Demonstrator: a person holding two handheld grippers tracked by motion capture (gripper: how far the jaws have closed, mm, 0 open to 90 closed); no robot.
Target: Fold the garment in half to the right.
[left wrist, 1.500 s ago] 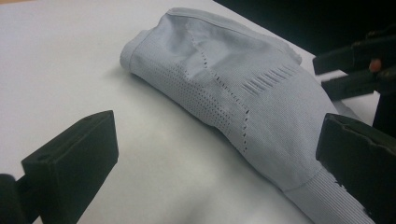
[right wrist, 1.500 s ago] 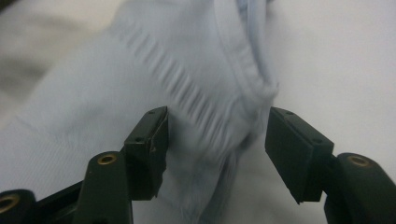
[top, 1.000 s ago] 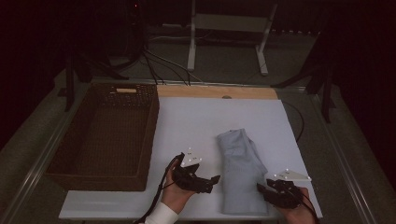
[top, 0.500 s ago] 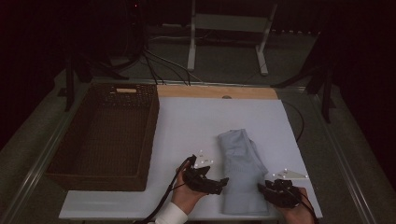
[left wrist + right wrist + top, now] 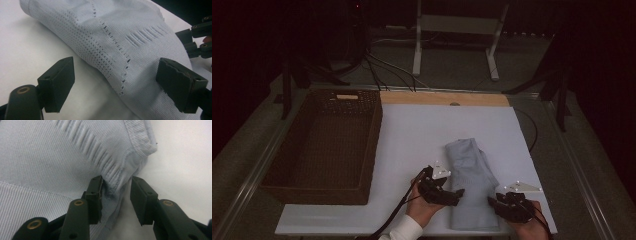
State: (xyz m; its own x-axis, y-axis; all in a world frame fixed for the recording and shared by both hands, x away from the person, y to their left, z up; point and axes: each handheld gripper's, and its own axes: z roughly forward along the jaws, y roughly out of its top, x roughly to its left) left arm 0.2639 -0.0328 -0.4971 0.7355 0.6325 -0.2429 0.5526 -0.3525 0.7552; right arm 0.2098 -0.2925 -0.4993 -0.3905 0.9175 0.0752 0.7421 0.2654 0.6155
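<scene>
Left hand-held gripper (image 5: 458, 192) has advanced to the folded garment's (image 5: 469, 170) lower-centre edge, jaws apart; right hand-held gripper (image 5: 115, 192) straddles its hem, jaws partly apart. Lift likely imminent.

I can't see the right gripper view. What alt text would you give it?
Close-up of the right gripper, its two black jaws partly open around a bunched ribbed edge of a pale blue knit garment. The garment lies on a white table.
</scene>
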